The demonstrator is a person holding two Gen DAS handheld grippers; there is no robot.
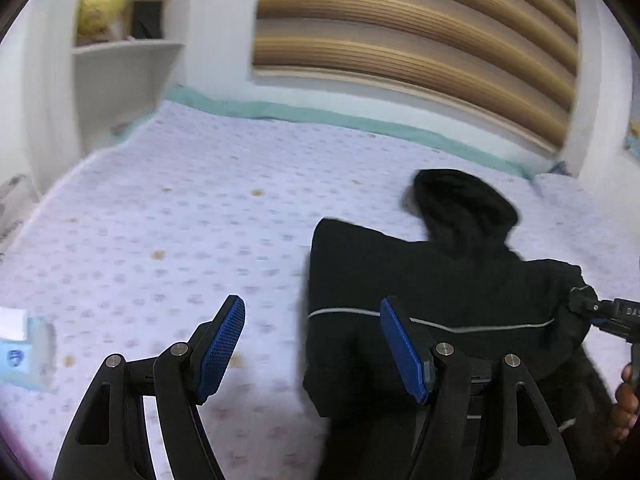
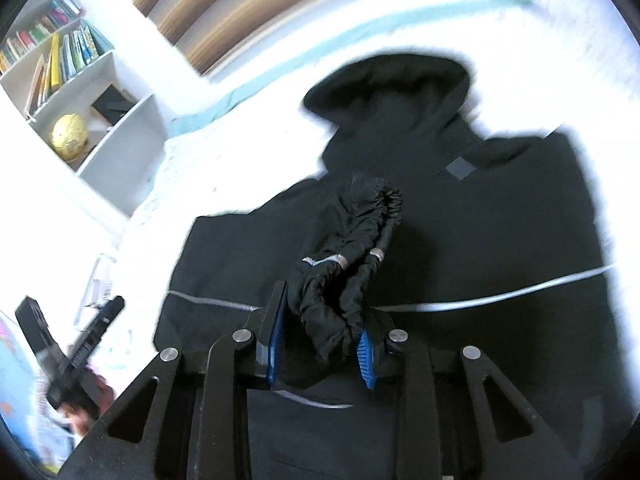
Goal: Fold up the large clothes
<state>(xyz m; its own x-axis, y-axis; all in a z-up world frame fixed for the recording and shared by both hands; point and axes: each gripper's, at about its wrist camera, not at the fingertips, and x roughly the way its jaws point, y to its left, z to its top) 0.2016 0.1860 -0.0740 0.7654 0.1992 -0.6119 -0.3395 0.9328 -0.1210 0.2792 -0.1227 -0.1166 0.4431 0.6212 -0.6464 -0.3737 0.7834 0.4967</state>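
A black hooded jacket (image 1: 432, 280) with a thin grey stripe lies spread on the bed, hood toward the far wall. My left gripper (image 1: 312, 344) is open and empty, hovering over the jacket's left edge. My right gripper (image 2: 324, 344) is shut on a bunched black sleeve (image 2: 352, 256) with an elastic cuff, held above the jacket's body (image 2: 500, 240). The right gripper also shows at the right edge of the left wrist view (image 1: 608, 312), against the jacket's right side.
The bed has a pale lilac dotted sheet (image 1: 180, 220) with a teal border. A white bookshelf (image 2: 72, 92) with books and a yellow globe stands at the left. Wooden blinds (image 1: 420, 32) hang behind the bed. A light blue box (image 1: 20, 344) lies at the left.
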